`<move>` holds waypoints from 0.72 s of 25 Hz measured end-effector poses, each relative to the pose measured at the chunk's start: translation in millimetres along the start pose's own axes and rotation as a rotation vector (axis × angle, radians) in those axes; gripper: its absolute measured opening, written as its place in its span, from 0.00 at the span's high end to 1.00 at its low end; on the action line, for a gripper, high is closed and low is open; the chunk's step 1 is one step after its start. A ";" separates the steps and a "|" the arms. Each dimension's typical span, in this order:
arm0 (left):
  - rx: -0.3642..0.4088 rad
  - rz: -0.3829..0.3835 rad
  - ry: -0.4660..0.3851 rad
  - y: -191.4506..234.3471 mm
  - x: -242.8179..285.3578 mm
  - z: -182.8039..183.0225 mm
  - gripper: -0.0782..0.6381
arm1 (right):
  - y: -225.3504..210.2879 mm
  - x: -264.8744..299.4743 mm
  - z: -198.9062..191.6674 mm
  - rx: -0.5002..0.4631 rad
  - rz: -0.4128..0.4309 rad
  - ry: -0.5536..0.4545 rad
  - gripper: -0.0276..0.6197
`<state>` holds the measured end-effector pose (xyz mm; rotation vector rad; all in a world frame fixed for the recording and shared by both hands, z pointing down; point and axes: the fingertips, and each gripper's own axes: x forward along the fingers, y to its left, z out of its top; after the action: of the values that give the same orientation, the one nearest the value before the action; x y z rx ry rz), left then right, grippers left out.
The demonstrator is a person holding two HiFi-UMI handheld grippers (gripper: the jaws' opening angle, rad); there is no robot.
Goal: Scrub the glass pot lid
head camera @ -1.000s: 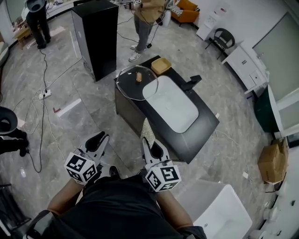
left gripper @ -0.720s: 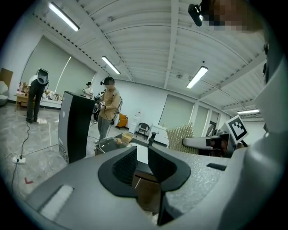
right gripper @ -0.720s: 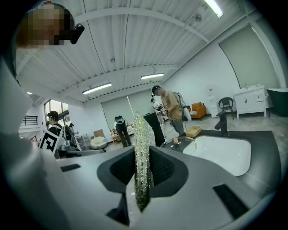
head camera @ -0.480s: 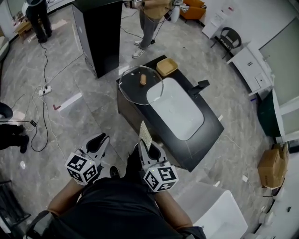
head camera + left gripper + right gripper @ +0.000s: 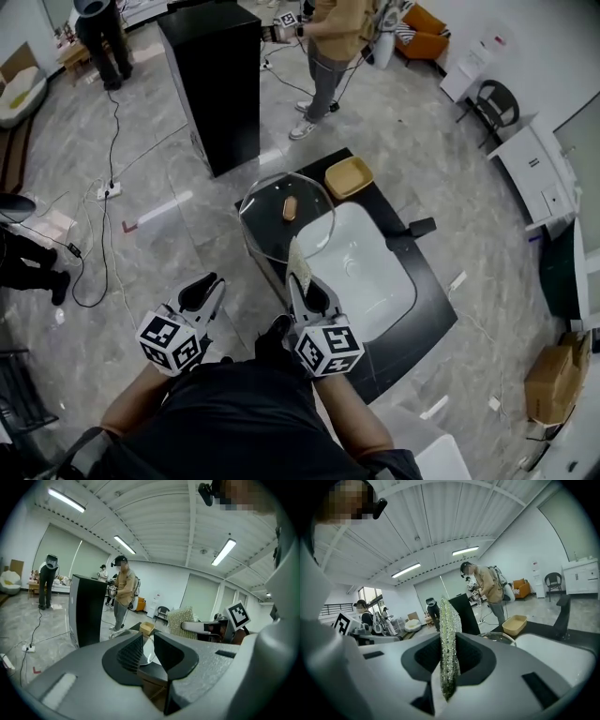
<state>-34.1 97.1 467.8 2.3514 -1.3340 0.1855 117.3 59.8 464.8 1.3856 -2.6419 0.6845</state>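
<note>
The round glass pot lid (image 5: 281,225) with a wooden knob (image 5: 290,207) lies flat on the black counter (image 5: 427,295), overlapping the far left rim of the white sink (image 5: 370,277). My right gripper (image 5: 305,289) is held near my body, short of the counter's near edge, shut on a sparkly scrubbing sponge (image 5: 298,265) that stands up between its jaws (image 5: 449,634). My left gripper (image 5: 204,292) hangs over the floor to the left, jaws a narrow gap apart and holding nothing (image 5: 148,641). The lid (image 5: 499,637) shows ahead in the right gripper view.
A tan tray (image 5: 349,177) sits at the counter's far end and a black faucet (image 5: 412,228) beside the sink. A tall black cabinet (image 5: 217,80) stands behind the counter. A person (image 5: 333,42) stands past it. Cables (image 5: 94,234) run over the floor at left.
The counter, lid and sink have come closer and sit lower in the head view. Both grippers keep their places near my body, the sponge still in the right one.
</note>
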 end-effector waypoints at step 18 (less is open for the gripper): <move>-0.015 -0.084 0.053 23.0 123.0 37.6 0.79 | -176.5 93.6 -10.9 -0.154 -0.211 0.201 0.86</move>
<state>8.0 -26.0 480.2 2.3680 -1.2059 0.2099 201.8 -93.6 561.7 1.4414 -2.3011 0.5508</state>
